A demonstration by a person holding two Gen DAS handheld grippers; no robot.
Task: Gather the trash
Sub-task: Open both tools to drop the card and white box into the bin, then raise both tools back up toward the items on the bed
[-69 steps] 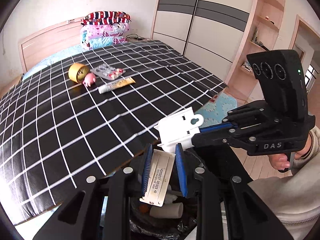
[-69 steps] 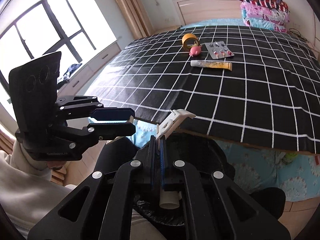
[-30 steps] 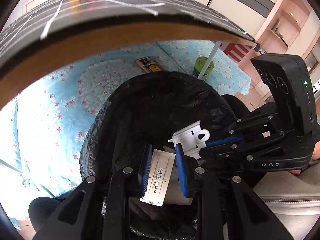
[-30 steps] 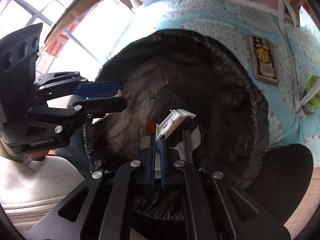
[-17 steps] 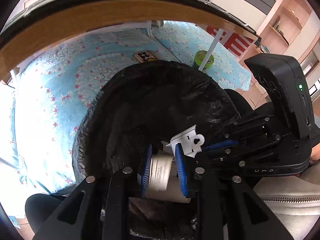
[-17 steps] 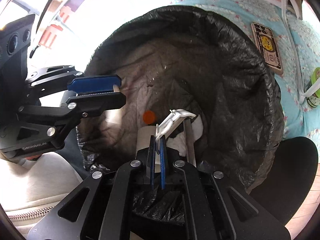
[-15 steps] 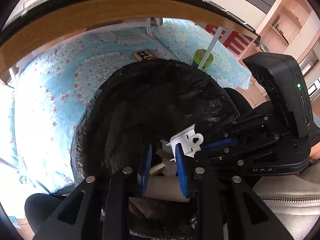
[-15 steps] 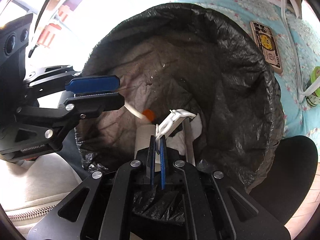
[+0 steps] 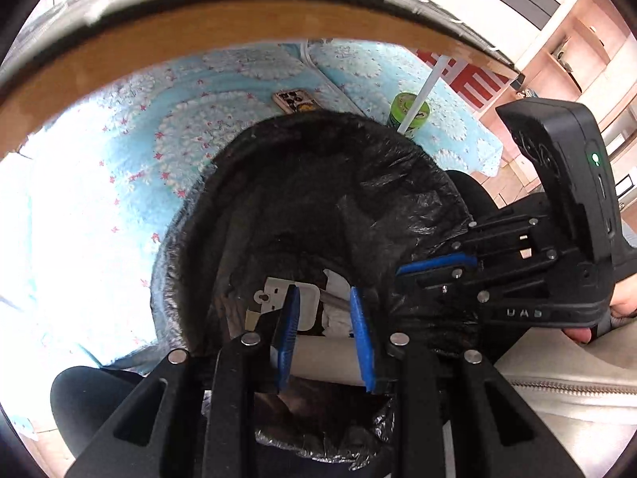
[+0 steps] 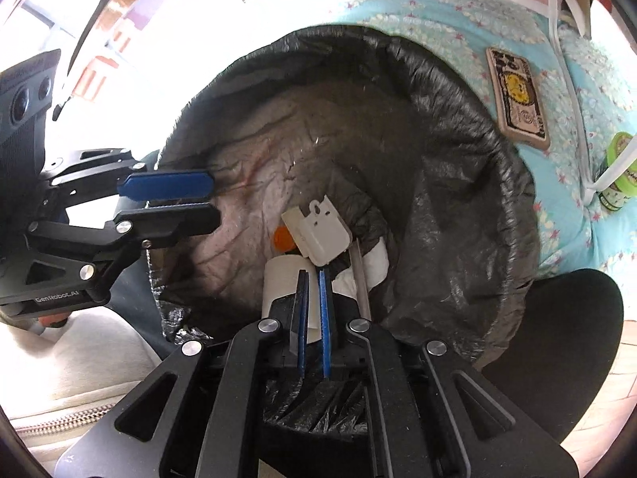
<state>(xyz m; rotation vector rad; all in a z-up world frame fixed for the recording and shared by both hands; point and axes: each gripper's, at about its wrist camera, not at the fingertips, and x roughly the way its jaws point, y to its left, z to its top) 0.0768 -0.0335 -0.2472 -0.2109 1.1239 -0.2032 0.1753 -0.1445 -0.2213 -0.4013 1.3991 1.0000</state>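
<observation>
Both grippers hang over a bin lined with a black trash bag (image 9: 382,183), also in the right wrist view (image 10: 458,207). My left gripper (image 9: 324,306) is open and empty. My right gripper (image 10: 312,279) has its jaws slightly apart and holds nothing. A white plastic package (image 10: 318,233) lies loose in the bag just beyond the right fingertips; it also shows in the left wrist view (image 9: 278,298). Under it lie a cardboard tube (image 10: 282,283), an orange cap (image 10: 283,239) and white tissue (image 10: 376,263).
The table's wooden edge (image 9: 239,44) arches overhead. On the blue flowered rug (image 9: 167,127) beside the bin lie a phone (image 10: 517,97) and a green can (image 10: 619,175) by a white table leg. My legs flank the bin.
Both grippers dropped from table height into the bin. The left gripper released its flat white card, then the right gripper opened and the white package fell into the bag.
</observation>
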